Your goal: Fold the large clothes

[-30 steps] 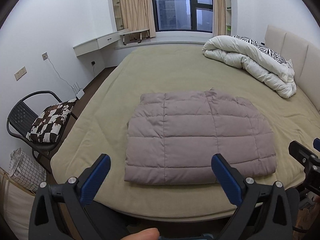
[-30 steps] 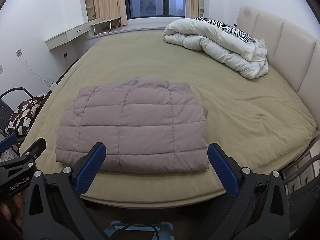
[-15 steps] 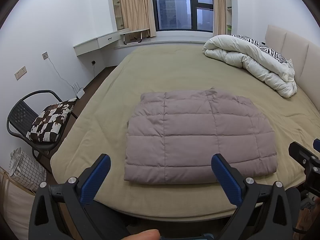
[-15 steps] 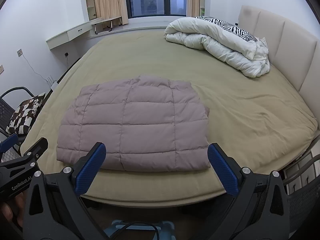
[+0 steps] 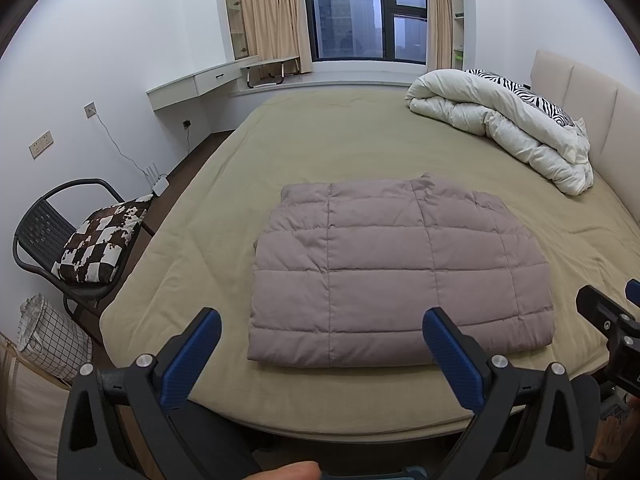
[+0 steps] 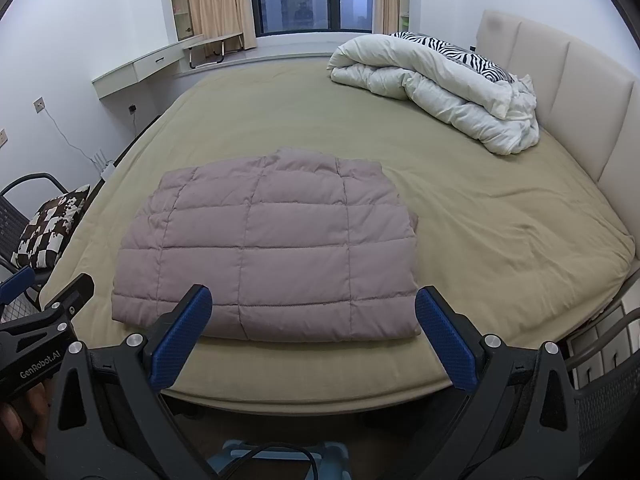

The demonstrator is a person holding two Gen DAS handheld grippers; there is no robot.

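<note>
Lying folded on bed: puffy jacket, soft, light; take at near corners. Left gripper, right gripper hovering, jaws spread, empty.

"GenRobot.AI" in white on black body of left tool.

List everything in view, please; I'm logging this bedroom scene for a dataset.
quilted jacket: one, mauve, folded, near edge of bed
bed: one, olive cover, beige headboard
duvet: one, white, bundled by the headboard
zebra pillow: one, black and white, behind the duvet
chair: one, black, left of bed
cushion: one, brown and white, on the chair
basket: one, white grid, beside the chair
window: one, dark, far wall
left tongs: blue pads, open, empty
right tongs: blue pads, open, empty
</note>
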